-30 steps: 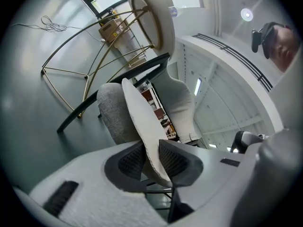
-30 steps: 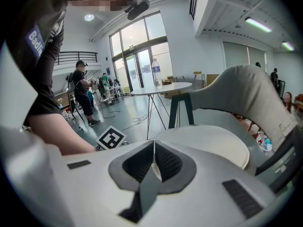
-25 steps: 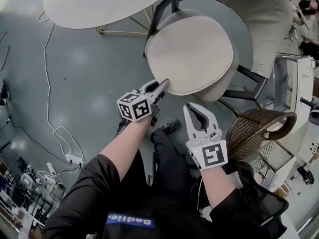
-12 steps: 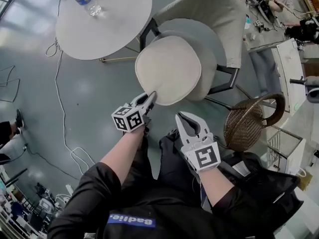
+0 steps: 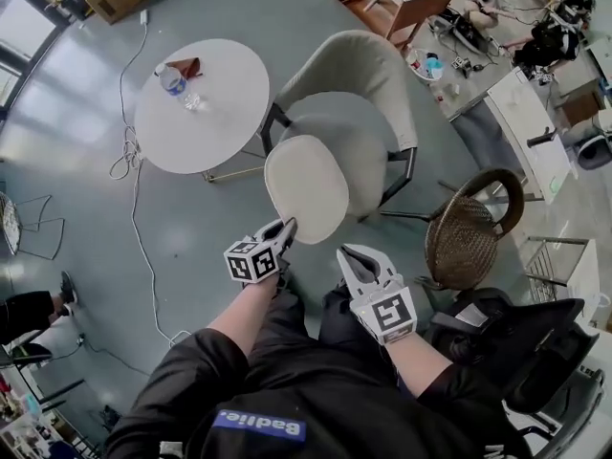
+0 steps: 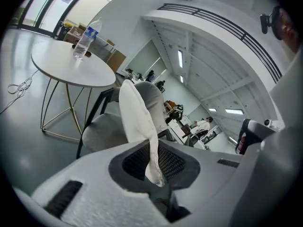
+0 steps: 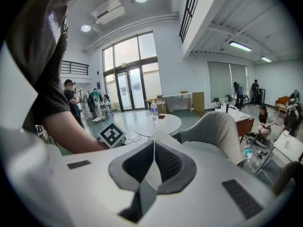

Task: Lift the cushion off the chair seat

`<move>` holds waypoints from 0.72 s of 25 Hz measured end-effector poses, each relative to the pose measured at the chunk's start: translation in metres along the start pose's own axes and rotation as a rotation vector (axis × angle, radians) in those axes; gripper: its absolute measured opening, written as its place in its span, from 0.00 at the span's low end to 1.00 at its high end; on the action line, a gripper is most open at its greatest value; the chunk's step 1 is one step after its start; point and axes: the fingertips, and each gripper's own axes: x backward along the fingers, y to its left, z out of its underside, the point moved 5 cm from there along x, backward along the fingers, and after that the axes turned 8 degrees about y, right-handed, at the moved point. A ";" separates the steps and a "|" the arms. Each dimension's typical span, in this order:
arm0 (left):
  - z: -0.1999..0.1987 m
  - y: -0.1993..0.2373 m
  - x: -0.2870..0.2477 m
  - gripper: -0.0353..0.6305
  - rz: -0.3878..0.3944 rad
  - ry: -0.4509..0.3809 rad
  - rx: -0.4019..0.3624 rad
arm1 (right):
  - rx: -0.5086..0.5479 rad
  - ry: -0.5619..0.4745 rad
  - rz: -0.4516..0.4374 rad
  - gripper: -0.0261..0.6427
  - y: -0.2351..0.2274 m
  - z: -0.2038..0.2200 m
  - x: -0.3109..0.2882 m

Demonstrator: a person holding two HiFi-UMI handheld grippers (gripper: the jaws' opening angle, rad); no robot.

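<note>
Matt cloth cushion [image 5: 306, 187], same fabric on chair [image 5: 356, 70] w/ metal frame [image 5: 412, 163]; smooth tabletop [image 5: 215, 113]; glossy floor [image 5: 182, 237].

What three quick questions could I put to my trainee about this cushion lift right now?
1. True or false: the cushion lies flat on the chair seat.
2. Which gripper grips the cushion? A) left B) right C) both
3. What stands upright on the round table?
Key: 1. False: it is tipped up, held by its near edge. 2. A: the left gripper has just been closing its jaws, and they pinch the cushion's rim. The right gripper is apart from it. 3. A water bottle.
</note>
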 end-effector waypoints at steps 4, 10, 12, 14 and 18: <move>0.000 -0.031 0.015 0.12 0.022 0.082 -0.067 | 0.009 -0.023 0.017 0.08 0.005 -0.013 0.022; 0.005 -0.077 0.046 0.12 0.069 0.164 -0.122 | 0.023 -0.055 0.030 0.08 0.015 -0.037 0.048; 0.002 -0.089 0.057 0.12 0.083 0.159 -0.124 | 0.020 -0.079 0.031 0.08 0.017 -0.042 0.053; -0.003 -0.104 0.068 0.12 0.098 0.155 -0.136 | 0.024 -0.093 0.028 0.08 0.020 -0.047 0.059; -0.015 -0.142 0.087 0.12 0.144 0.133 -0.176 | 0.046 -0.120 0.039 0.08 0.016 -0.056 0.080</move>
